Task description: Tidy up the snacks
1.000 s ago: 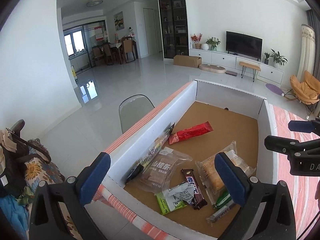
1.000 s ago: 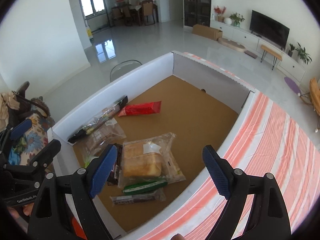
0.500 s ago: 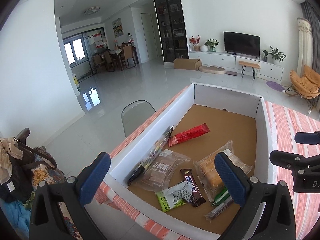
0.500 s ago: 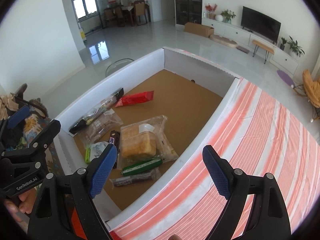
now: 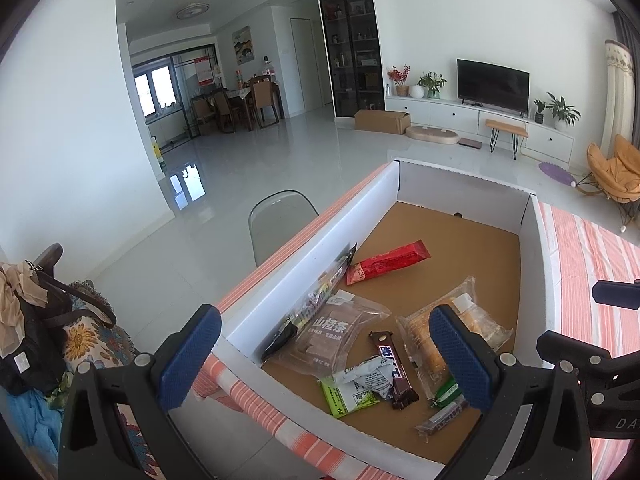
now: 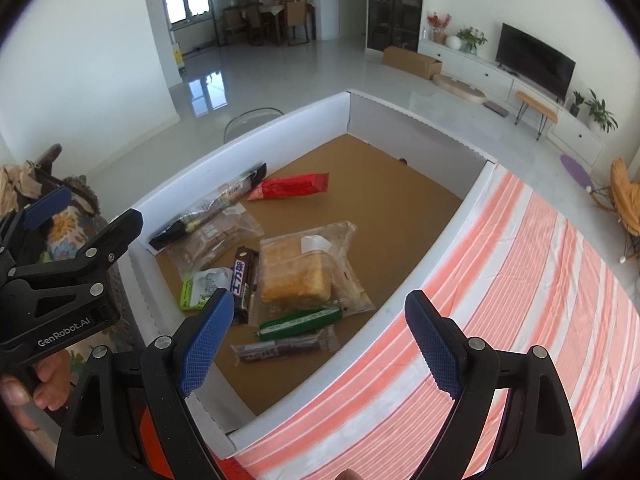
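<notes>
Snacks (image 6: 294, 276) piled at near-left end of white box (image 6: 436, 240) on striped table | both grippers' fingers wide open, holding nothing | tip: probably grab one packet at a time, mid-body

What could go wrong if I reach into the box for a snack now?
The snacks overlap: the chocolate bar lies against the bread bag, so open jaws may catch two. The green stick and dark bar are thin and flat, likely to slip. The box wall could block the right gripper.
</notes>
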A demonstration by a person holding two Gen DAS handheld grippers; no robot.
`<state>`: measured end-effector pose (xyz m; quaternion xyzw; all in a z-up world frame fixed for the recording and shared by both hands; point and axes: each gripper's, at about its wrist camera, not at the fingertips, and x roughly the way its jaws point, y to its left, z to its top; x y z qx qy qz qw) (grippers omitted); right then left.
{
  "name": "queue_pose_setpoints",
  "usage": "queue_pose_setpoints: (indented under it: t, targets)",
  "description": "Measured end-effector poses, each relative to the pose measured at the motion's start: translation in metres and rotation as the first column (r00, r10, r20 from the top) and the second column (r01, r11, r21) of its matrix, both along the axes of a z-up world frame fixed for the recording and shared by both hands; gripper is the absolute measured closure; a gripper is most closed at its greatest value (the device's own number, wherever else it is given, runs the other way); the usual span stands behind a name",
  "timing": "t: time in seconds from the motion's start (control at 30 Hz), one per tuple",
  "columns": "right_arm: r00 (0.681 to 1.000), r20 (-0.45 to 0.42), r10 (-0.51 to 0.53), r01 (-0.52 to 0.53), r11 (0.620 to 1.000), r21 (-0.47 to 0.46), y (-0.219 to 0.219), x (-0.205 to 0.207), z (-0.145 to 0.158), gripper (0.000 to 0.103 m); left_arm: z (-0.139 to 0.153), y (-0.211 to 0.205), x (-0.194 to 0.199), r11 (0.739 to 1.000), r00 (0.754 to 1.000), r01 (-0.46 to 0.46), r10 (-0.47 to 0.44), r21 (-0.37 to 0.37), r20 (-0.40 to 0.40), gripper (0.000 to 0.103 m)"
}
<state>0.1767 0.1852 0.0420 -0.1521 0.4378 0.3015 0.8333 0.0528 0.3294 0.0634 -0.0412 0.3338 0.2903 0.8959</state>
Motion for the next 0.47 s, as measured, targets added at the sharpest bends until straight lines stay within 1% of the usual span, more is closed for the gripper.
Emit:
queue_pose_setpoints:
  t: [0.2,0.3,0.37,0.47]
  targets:
    - [1.0,-0.001,0.01,-0.01,1.0,-0.005,0.005,-0.002,-0.002,0.013,-0.004,0.005,0.003,0.999,1.0,0.017,-0.018,-0.028,-0.013,0.0]
    - [1.0,-0.003,0.011,-0.011,1.0,-0.009,0.008,-0.002,-0.004,0.013,-0.009,0.012,0.003,0.996,1.0,0.014,-0.015,-0.088,-0.016,0.0]
    - [1.0,-0.006,0.008,-0.009,1.0,-0.006,0.009,-0.001,-0.005,0.013,-0.012,0.016,0.004,0.992,0.999,0.001,-0.005,-0.123,-0.032,0.0]
    - [1.0,-0.011,0.011,-0.011,1.0,-0.004,0.011,0.0,-0.007,0.013,-0.014,0.015,0.005,0.994,0.999,0.001,-0.006,-0.11,-0.044,0.0]
